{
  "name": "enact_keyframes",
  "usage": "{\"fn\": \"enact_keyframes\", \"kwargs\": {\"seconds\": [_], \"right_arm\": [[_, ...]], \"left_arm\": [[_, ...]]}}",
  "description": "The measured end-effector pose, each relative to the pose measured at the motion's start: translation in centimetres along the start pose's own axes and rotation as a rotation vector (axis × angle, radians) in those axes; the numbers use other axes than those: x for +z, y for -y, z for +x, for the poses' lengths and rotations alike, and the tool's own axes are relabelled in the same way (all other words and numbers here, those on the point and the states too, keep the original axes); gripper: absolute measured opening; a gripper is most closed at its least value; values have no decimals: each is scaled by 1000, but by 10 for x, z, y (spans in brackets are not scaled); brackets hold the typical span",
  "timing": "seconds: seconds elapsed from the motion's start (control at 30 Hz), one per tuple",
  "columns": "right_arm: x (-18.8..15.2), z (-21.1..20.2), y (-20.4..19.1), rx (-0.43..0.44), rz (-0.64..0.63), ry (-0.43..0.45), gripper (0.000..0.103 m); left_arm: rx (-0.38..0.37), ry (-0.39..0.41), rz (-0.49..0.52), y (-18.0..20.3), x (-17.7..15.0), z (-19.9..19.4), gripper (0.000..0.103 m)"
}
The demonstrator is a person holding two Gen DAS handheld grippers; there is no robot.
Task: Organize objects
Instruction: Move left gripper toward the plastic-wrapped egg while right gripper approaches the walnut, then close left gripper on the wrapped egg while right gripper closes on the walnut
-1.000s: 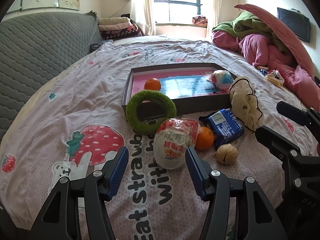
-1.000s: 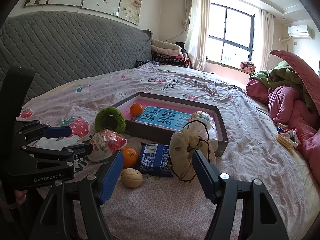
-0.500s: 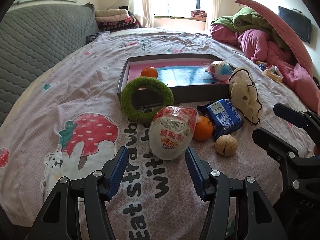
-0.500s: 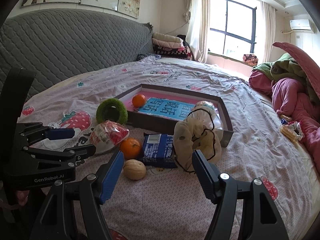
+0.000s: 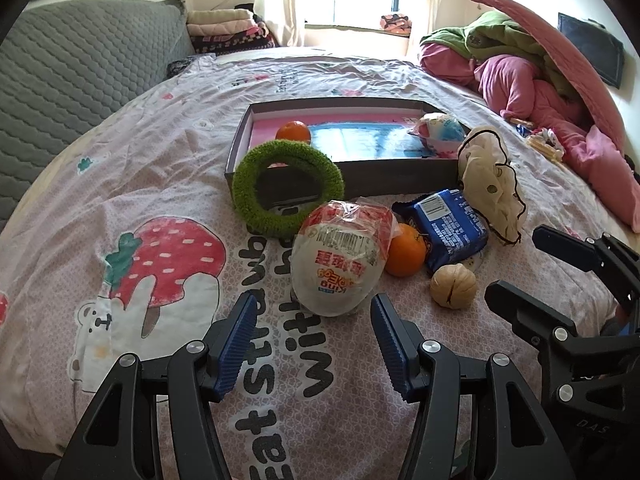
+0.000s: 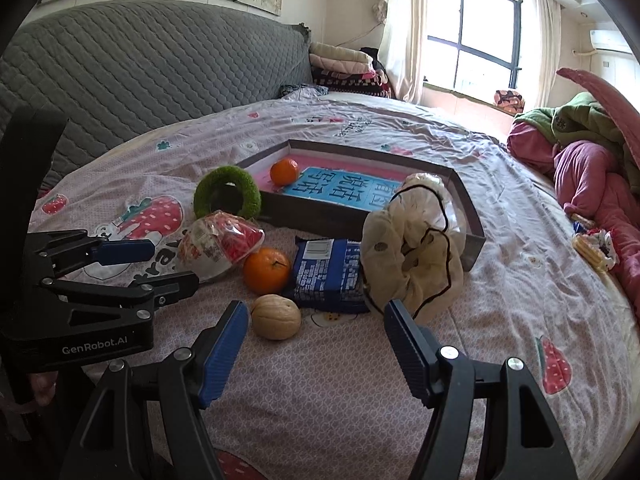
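Observation:
On the bedspread lie a wrapped white-and-red egg [image 5: 340, 258], an orange [image 5: 405, 249], a walnut [image 5: 453, 285], a blue snack packet [image 5: 448, 228], a green fuzzy ring [image 5: 286, 186] and a cream frilly cloth [image 5: 494, 188]. Behind them stands a shallow dark box [image 5: 384, 176] holding a second orange [image 5: 293, 132] and a blue-and-white egg [image 5: 440, 132]. My left gripper [image 5: 312, 332] is open, just short of the wrapped egg. My right gripper [image 6: 316, 332] is open too, in front of the walnut [image 6: 276, 316] and the packet [image 6: 332, 276], touching nothing.
A grey quilted headboard [image 6: 140, 80] runs along the left. Pink and green bedding [image 5: 540, 72] is heaped at the right, with small wrapped items [image 6: 594, 244] beside it. Folded blankets [image 5: 228, 28] sit by the window.
Both views have tipped a little further down and crept closer to the pile. Neither gripper's jaws have changed, and no object has shifted.

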State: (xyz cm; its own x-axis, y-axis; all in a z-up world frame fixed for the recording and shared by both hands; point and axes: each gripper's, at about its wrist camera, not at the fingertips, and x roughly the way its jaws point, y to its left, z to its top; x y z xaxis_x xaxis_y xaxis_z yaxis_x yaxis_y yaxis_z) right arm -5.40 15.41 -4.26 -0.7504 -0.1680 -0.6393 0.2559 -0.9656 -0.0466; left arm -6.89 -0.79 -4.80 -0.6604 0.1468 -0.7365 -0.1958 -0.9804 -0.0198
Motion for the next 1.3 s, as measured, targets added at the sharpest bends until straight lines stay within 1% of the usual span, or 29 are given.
{"fn": "enact_keyframes", "kwargs": {"seconds": [0.37,0.63,0.9,1.13,1.3], "right_arm": [[-1,8,-5,19,-7,-28,70],[-2,20,-8,33,-4,-56,70],[-2,30,-14,30,-10,-71,70],[-2,36,-18,27,-22,-77,70],[-2,39,-18,22,-22,-81,70]], "left_arm": [[-41,4,-34,-4,4,3,61],[-53,6,-43,-4,11,9,61],[-61,13,-48,-5,18,13,61],[-97,5,-78,-11,24,20,61],[-105,1,-71,-9,27,23,61]]}}
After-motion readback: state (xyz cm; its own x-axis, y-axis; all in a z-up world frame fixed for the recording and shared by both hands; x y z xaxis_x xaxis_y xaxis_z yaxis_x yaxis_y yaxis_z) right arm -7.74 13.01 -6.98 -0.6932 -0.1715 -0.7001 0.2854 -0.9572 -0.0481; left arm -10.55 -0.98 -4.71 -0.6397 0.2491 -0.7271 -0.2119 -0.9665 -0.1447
